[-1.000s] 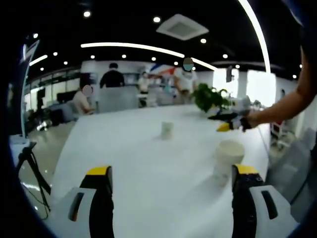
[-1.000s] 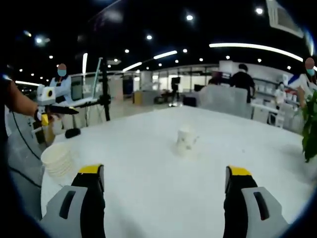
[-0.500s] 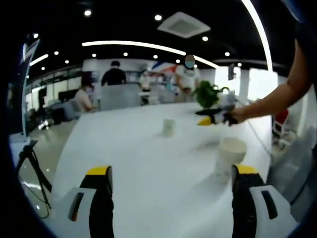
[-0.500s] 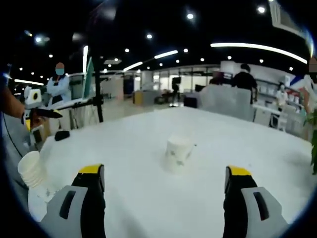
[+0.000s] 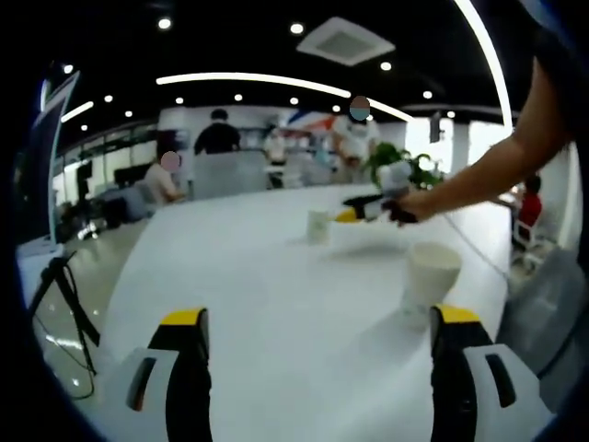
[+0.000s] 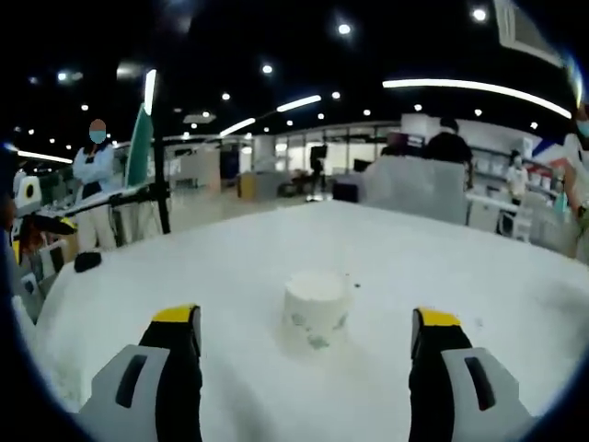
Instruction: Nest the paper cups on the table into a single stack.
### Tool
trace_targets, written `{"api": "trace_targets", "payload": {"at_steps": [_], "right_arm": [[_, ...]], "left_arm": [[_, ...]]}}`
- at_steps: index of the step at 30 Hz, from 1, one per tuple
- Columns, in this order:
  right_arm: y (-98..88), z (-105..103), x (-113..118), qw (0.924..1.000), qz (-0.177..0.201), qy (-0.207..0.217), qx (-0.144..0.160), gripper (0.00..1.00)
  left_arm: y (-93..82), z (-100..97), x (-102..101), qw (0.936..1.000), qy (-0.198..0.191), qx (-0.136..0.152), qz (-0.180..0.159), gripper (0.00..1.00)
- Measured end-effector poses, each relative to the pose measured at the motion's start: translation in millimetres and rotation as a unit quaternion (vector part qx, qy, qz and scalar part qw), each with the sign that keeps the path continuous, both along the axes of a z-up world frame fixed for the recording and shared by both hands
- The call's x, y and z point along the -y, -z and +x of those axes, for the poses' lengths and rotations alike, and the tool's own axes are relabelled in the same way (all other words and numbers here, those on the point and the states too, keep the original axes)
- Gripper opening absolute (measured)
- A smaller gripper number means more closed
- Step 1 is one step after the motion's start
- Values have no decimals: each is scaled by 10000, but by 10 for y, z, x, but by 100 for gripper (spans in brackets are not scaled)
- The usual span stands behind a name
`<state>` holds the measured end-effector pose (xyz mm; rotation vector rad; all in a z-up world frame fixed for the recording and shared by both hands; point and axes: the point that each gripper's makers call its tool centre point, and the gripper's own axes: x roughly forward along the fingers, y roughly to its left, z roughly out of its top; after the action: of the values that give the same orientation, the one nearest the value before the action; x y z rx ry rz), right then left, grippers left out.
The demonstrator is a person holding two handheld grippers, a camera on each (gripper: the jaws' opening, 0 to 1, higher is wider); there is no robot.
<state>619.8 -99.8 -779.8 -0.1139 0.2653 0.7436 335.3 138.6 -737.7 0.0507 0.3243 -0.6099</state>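
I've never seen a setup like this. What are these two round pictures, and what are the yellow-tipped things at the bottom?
A person holds a two-jaw claw in each hand, with a camera riding on each. The left gripper view looks along the left claw, jaws apart, toward a stack of paper cups on the white table. The right claw comes in there, reaching for a single paper cup. The right gripper view looks along the right claw's open jaws at that cup. Neither claw holds anything.

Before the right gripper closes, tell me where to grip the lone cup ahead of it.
Grip the lone cup across its side wall, probably near mid-height, coming straight ahead. It stands on the white table, centred between the right gripper's open jaws, and its round wall suits a two-sided pinch.
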Motion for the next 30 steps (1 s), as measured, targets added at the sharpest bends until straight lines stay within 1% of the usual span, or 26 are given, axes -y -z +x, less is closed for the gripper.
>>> {"api": "trace_targets", "payload": {"at_steps": [2, 3, 5, 8, 12, 14, 17, 19, 22, 23, 25, 30], "right_arm": [[21, 56, -57, 10000, 12, 63, -49, 84], [35, 73, -80, 9999, -7, 75, -73, 80], [75, 118, -121, 9999, -47, 79, -87, 77], [195, 186, -178, 9996, -133, 103, -221, 74], [294, 209, -284, 9988, -341, 109, -333, 62], [344, 231, -330, 9982, -446, 60, -399, 60], [360, 228, -400, 9978, -461, -15, -485, 59], [362, 218, -421, 9976, -527, -57, -437, 57], [373, 221, -397, 9975, -505, -2, -486, 43], [372, 233, -374, 9974, -538, 54, -472, 42], [367, 231, -374, 9975, -504, 54, -492, 41], [358, 211, -358, 9972, -570, 12, -482, 40]], "left_arm": [[-37, 11, -8, 10000, -54, -8, -49, 98], [-56, 16, -10, 9999, -83, 5, -78, 98], [-59, 29, -16, 9999, -122, 19, -83, 98], [-24, 4, 7, 9999, -112, -44, -53, 98], [35, -34, 15, 9999, -75, -111, 7, 98], [48, -45, 3, 9999, -71, -130, 17, 98], [47, -40, -21, 9999, -95, -140, 33, 98], [31, -27, -41, 9998, -128, -136, 18, 98], [5, -16, -51, 9998, -154, -104, 34, 98], [0, -15, -51, 9998, -151, -88, 32, 98], [6, -14, -55, 9998, -153, -105, 45, 98], [4, -13, -47, 9998, -153, -94, 27, 98]]}}
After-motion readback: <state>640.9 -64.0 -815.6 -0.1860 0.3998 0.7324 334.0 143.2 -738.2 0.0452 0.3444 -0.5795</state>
